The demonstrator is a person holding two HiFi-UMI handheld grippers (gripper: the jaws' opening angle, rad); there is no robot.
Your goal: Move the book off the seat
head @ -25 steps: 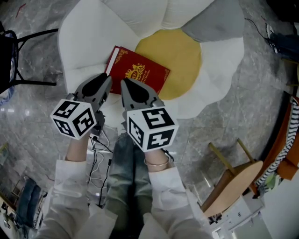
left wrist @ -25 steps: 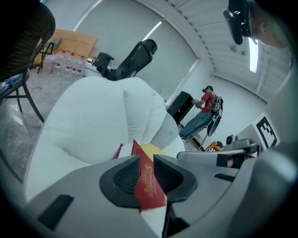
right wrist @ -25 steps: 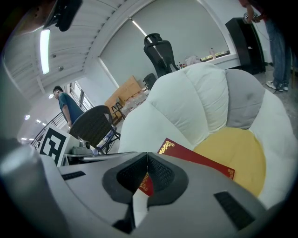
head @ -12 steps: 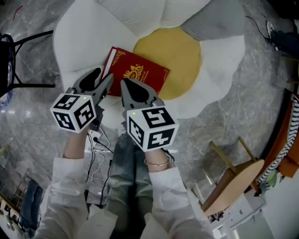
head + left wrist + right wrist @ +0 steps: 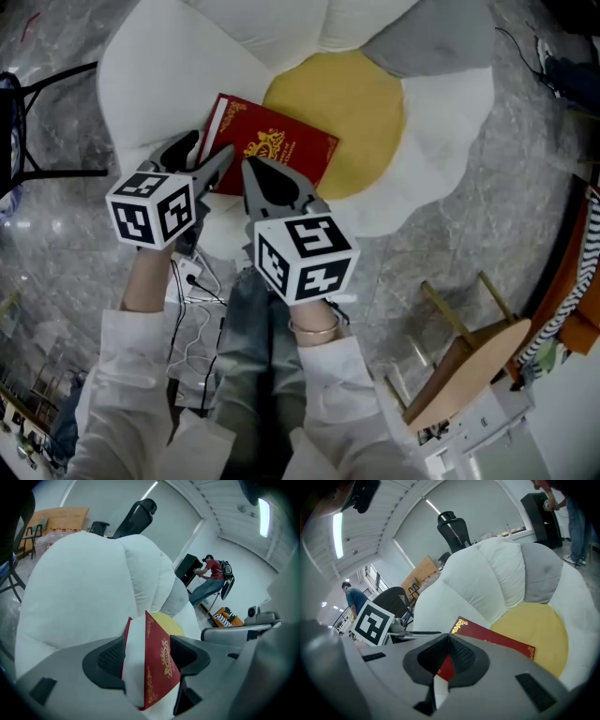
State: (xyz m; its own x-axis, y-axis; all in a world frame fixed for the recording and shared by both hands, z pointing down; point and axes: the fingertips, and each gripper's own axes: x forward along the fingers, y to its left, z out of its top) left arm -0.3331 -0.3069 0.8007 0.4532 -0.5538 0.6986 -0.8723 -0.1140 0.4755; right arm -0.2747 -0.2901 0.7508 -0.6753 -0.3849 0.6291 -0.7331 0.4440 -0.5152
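A red book (image 5: 281,150) with gold print lies flat on a flower-shaped seat (image 5: 169,66), half on a white petal and half on the yellow centre (image 5: 352,103). My left gripper (image 5: 204,148) is at the book's near left corner. Its jaws have just been opening, and the corner of the book (image 5: 159,663) stands between them in the left gripper view (image 5: 147,651). My right gripper (image 5: 248,167) hovers just right of it by the book's near edge. Its tips meet (image 5: 447,637) with nothing held, and the book (image 5: 497,639) lies beyond them.
A black chair frame (image 5: 47,122) stands on the marble floor at the left. A wooden folding chair (image 5: 469,356) is at the lower right. Cables (image 5: 192,300) trail by the person's legs. A person (image 5: 211,573) works far off behind the seat.
The left gripper has moved forward and down to the book, and its jaws have spread around the book's corner. The right gripper has stayed where it was.
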